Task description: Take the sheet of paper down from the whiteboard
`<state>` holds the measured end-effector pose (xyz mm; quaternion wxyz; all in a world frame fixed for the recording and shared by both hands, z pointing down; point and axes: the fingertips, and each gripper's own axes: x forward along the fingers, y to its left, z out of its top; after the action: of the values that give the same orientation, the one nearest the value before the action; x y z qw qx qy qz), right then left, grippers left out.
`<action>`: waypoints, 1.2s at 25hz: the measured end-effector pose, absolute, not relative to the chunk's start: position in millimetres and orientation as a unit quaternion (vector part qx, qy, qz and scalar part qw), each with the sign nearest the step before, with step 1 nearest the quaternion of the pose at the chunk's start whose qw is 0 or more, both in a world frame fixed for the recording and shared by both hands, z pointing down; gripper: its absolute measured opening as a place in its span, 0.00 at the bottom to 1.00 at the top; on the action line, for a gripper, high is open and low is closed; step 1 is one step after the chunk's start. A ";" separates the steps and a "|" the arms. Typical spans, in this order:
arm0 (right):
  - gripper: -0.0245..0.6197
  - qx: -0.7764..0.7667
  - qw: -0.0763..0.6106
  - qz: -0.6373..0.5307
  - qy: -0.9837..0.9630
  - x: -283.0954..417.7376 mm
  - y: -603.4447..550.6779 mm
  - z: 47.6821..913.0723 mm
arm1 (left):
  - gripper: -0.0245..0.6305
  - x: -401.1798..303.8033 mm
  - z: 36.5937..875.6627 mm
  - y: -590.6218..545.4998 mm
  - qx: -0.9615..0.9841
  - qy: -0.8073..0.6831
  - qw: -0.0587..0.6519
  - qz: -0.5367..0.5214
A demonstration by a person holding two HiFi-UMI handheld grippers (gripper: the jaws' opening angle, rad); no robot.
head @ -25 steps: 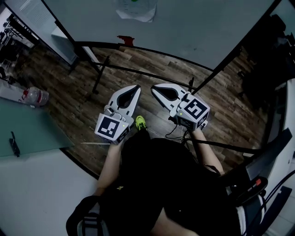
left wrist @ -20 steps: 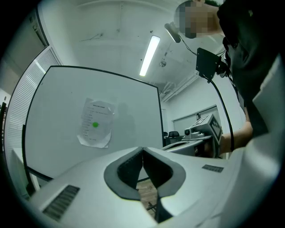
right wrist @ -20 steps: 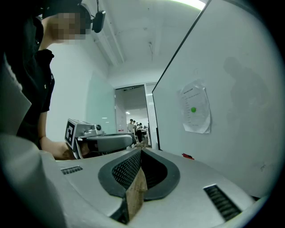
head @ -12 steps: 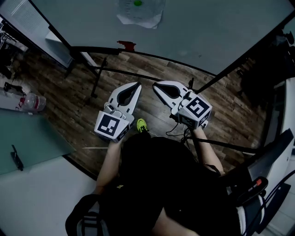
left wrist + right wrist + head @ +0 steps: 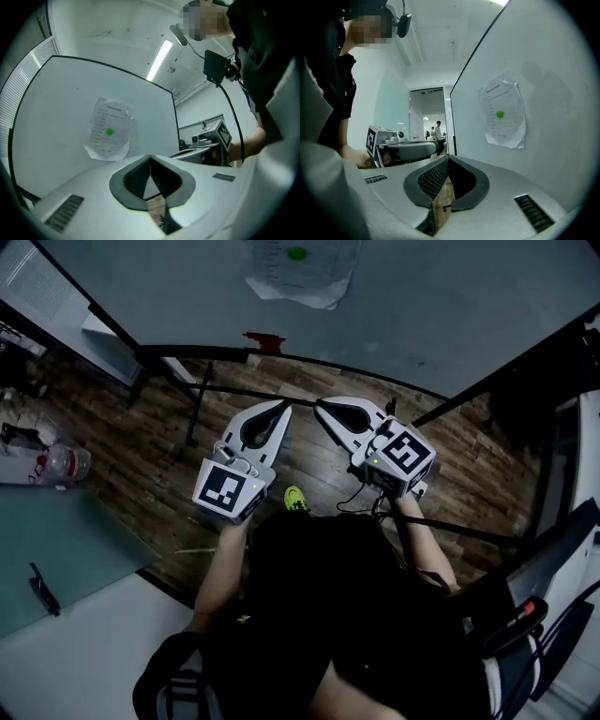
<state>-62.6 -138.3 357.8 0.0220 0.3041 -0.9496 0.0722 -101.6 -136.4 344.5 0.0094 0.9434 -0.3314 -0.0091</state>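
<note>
Nothing stands between the left gripper (image 5: 283,405), the right gripper (image 5: 320,406) and the whiteboard (image 5: 431,296). Bare board surrounds the sheet of paper (image 5: 302,276), whose only fixture is a green magnet (image 5: 296,253). A red object (image 5: 262,341) juts from the board's lower edge, below the sheet.

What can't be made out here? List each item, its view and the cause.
Print on the sheet of paper: both gripper views, too small.
Its top: head view, cut off by the upper edge.
The green dot: right gripper view, magnet or sticker, too small to tell.
</note>
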 end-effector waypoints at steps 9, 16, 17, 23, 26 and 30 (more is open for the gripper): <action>0.04 0.309 0.027 0.064 -0.949 -69.7 -143.6 357.8 | 0.06 -104.6 338.3 -143.6 0.944 -0.330 -0.013 -0.018; 0.04 0.323 0.030 0.068 -0.943 -66.1 -154.9 360.4 | 0.07 -113.5 328.1 -159.0 0.941 -0.336 -0.036 -0.025; 0.04 0.323 0.030 0.069 -0.943 -65.7 -157.9 360.4 | 0.07 -113.5 327.0 -161.6 0.941 -0.336 -0.039 -0.024; 0.04 0.324 0.025 0.062 -0.944 -67.0 -179.4 354.2 | 0.07 -113.1 314.8 -179.5 0.939 -0.339 -0.050 -0.025; 0.04 0.324 0.022 0.060 -0.944 -67.4 -188.8 351.0 | 0.07 -111.2 311.3 -189.6 0.939 -0.339 -0.053 -0.025; 0.04 0.327 0.022 0.062 -0.943 -63.6 -200.2 350.0 | 0.06 -105.4 309.9 -201.9 0.939 -0.338 -0.056 -0.025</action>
<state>-63.6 -200.2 350.0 0.0218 0.3269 -0.9428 0.0620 -105.4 -201.9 309.9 -0.0564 0.9391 -0.3380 -0.0254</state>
